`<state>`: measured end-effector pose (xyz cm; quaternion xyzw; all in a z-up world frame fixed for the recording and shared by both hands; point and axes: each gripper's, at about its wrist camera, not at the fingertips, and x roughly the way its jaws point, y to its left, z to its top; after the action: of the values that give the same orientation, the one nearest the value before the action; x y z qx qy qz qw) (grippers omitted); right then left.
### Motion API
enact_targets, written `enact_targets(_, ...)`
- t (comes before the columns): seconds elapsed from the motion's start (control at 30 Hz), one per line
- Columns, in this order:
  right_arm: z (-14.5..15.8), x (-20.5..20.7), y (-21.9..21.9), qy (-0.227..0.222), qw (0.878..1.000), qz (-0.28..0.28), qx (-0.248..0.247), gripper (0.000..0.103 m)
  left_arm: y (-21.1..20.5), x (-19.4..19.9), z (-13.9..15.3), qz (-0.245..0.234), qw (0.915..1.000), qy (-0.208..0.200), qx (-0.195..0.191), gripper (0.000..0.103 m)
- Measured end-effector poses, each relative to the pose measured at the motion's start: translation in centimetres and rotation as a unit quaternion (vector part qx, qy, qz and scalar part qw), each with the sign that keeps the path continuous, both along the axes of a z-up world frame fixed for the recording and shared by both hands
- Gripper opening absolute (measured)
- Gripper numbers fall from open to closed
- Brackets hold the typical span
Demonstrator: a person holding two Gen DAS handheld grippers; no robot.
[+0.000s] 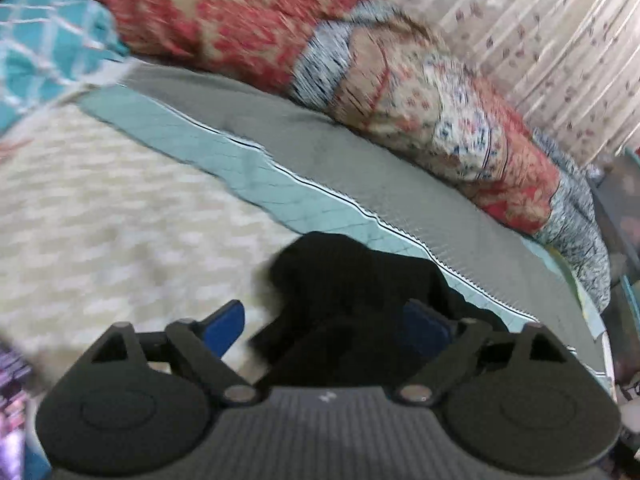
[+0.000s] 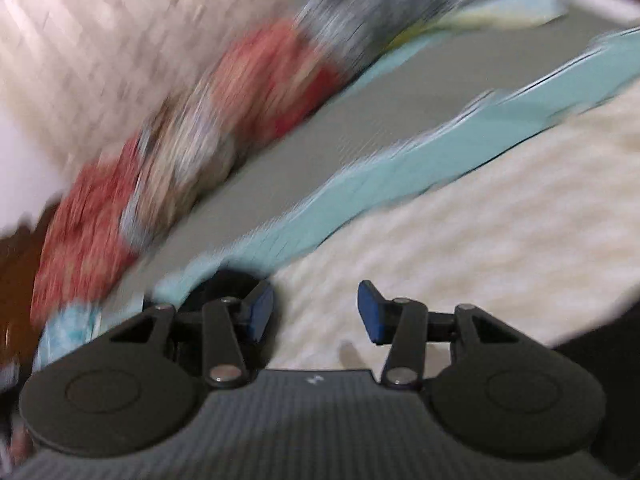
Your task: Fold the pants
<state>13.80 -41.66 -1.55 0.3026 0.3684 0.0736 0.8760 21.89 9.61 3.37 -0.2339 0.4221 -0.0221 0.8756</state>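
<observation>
Left tongs (image 1: 334, 326): blue pads spread wide, one on each side of a bunched mass of black cloth; the pads do not press on it.
Pants (image 1: 340, 300): black, heaped on the bed just ahead of the left tongs, their far edge reaching the pale teal band; in the right wrist view a dark patch shows behind the left pad and another at the lower right border.
Right tongs (image 2: 316, 312): pads apart with nothing between them, over bare cream cloth.
Cream bedspread (image 1: 100, 220): wide, textured and uncluttered; it offers the most open room, to the left of the pants in the left wrist view.
Teal band (image 1: 248, 168): a quilted strip running diagonally, bounded by a thin white and dark piped edge.
Grey strip (image 1: 360, 160): flat and bare, between the piped edge and the piled bedding.
Patterned quilt (image 1: 248, 28): a red, tan and blue roll lying along the far side, closing off the bed there.
Curtain (image 1: 540, 40): pale and flowered, behind the quilt.
Teal lattice cloth (image 1: 48, 48): at the upper left corner.
Sharpness: both views are smeared, the right one heavily.
</observation>
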Motion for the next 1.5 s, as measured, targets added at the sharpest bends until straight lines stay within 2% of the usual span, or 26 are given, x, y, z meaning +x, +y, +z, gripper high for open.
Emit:
enact_targets(0.07,-1.7,2.7,3.4,0.019,0.999,0.045,-0.001,0.052,-1.4,2.7,-1.8,-0.009,0.9998,0.019,0.002,0.091)
enact_targets(0.13,-3.1,5.2,5.1,0.039,0.998,0.059,-0.003,0.053,-2.2,4.1,-3.6,-0.010,0.9992,0.038,-0.002,0.090)
enact_targets(0.17,-4.1,6.3,6.0,0.057,0.997,0.059,-0.005,0.053,-2.4,4.2,-4.4,-0.010,0.9990,0.044,-0.007,0.084)
enact_targets(0.2,-4.6,7.1,6.5,0.072,0.995,0.066,-0.002,0.042,-2.6,4.4,-5.0,-0.009,0.9986,0.050,-0.010,0.079)
enact_targets(0.23,-4.9,7.7,6.9,0.070,0.995,0.071,-0.004,0.004,-2.9,4.2,-5.2,-0.010,0.9986,0.052,-0.009,0.077)
enact_targets(0.3,-4.0,8.8,7.5,0.073,0.993,0.087,-0.036,0.006,-2.8,3.7,-5.1,-0.015,0.9989,0.045,0.001,0.076)
enact_targets(0.37,-0.6,9.2,6.2,0.008,0.993,0.067,-0.097,0.006,-2.4,2.9,-4.7,-0.017,0.9992,0.036,0.000,0.077)
enact_targets(0.4,1.6,9.1,5.0,-0.039,0.987,0.041,-0.151,0.006,-2.1,2.7,-4.6,-0.017,0.9993,0.034,-0.005,0.077)
enact_targets(0.47,6.1,8.4,2.8,-0.116,0.965,-0.004,-0.236,0.006,-1.5,2.1,-4.2,-0.017,0.9993,0.027,-0.021,0.079)
enact_targets(0.5,8.6,7.2,1.7,-0.164,0.943,-0.038,-0.289,0.006,-1.4,2.0,-4.0,-0.019,0.9992,0.022,-0.027,0.080)
enact_targets(0.6,11.9,3.3,-0.1,-0.267,0.848,-0.089,-0.450,0.007,-1.5,1.9,-3.7,-0.023,0.9993,0.010,-0.027,0.084)
enact_targets(0.63,12.3,2.5,-1.2,-0.265,0.836,-0.089,-0.473,0.009,-1.7,2.4,-3.8,-0.024,0.9994,0.010,-0.025,0.085)
enact_targets(0.67,12.3,1.8,-2.7,-0.250,0.837,-0.087,-0.479,0.009,-1.8,2.8,-3.9,-0.024,0.9994,0.012,-0.023,0.085)
enact_targets(0.7,11.8,1.1,-4.5,-0.227,0.845,-0.089,-0.475,0.010,-1.8,3.1,-4.0,-0.022,0.9994,0.017,-0.021,0.085)
enact_targets(0.77,9.9,0.0,-6.8,-0.164,0.867,-0.091,-0.462,0.019,-1.8,3.9,-4.2,-0.020,0.9995,0.021,-0.016,0.088)
enact_targets(0.87,5.6,-1.5,-10.0,-0.050,0.888,-0.113,-0.444,0.038,-1.4,5.5,-4.4,-0.010,0.9996,0.024,0.006,0.094)
enact_targets(0.97,2.3,-2.9,-11.9,0.035,0.897,-0.146,-0.416,0.040,-1.2,7.3,-4.8,-0.007,0.9990,0.033,0.028,0.094)
enact_targets(1.03,2.2,-2.2,-11.7,0.043,0.905,-0.170,-0.388,0.040,-1.6,8.6,-5.1,-0.011,0.9979,0.036,0.052,0.094)
enact_targets(1.2,5.2,0.0,-13.5,-0.006,0.930,-0.222,-0.294,0.040,-4.4,10.6,-5.9,-0.065,0.9881,0.032,0.136,0.099)
enact_targets(1.27,5.5,2.5,-14.6,-0.011,0.939,-0.217,-0.265,0.043,-6.3,10.7,-6.3,-0.108,0.9791,0.026,0.170,0.100)
enact_targets(1.3,4.6,3.1,-15.7,-0.005,0.945,-0.203,-0.256,0.049,-7.2,10.7,-6.5,-0.131,0.9734,0.022,0.187,0.100)
enact_targets(1.37,3.0,6.4,-17.0,0.033,0.953,-0.183,-0.238,0.053,-9.0,10.3,-7.0,-0.174,0.9591,0.012,0.223,0.099)
enact_targets(1.4,1.9,8.1,-17.8,0.059,0.956,-0.179,-0.224,0.055,-9.8,10.1,-7.3,-0.189,0.9527,0.008,0.238,0.094)
enact_targets(1.43,0.9,9.5,-18.4,0.081,0.959,-0.175,-0.209,0.064,-10.3,10.0,-7.6,-0.199,0.9484,0.008,0.246,0.088)
enact_targets(1.47,-0.3,10.8,-18.7,0.107,0.958,-0.173,-0.200,0.068,-10.9,10.1,-7.9,-0.207,0.9450,0.013,0.253,0.067)
enact_targets(1.5,-1.3,11.5,-18.9,0.127,0.955,-0.178,-0.200,0.067,-11.3,10.1,-8.3,-0.209,0.9408,0.022,0.266,0.049)
